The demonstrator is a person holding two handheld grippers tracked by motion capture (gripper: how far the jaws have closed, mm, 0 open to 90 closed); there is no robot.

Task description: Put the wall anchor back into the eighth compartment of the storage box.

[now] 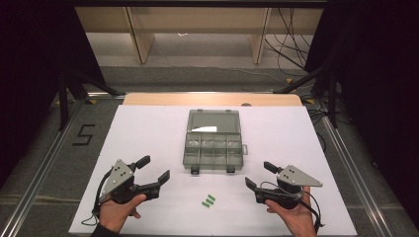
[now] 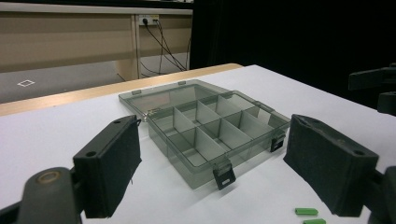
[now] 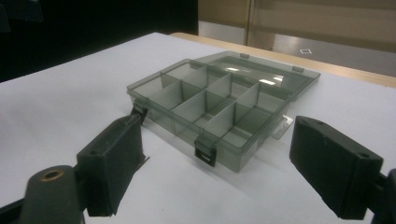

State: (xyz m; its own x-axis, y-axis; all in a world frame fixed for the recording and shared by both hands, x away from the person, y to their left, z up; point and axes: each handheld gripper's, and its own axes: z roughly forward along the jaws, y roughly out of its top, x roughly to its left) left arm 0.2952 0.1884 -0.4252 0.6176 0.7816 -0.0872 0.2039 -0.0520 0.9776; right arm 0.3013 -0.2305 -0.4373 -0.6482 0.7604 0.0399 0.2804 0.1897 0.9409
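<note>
On the table (image 1: pixel 148 128) the open box (image 1: pixel 213 150) lies at the middle, its lid flat behind, latches pointing to the person. Left gripper (image 1: pixel 151 170) and right gripper (image 1: pixel 258 174) stand wide open, empty. Green pieces (image 1: pixel 208 200) lie between them, long axes slanted.

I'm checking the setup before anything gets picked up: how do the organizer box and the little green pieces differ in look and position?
The organizer box is large, smoky translucent grey, divided into compartments, its lid laid open flat behind it; the green pieces are tiny, solid, opaque sticks. The box sits mid-table, farther from the person; the green pieces lie nearer, between the left gripper and right gripper. Both rest on the white table, untouched by either open gripper.
</note>
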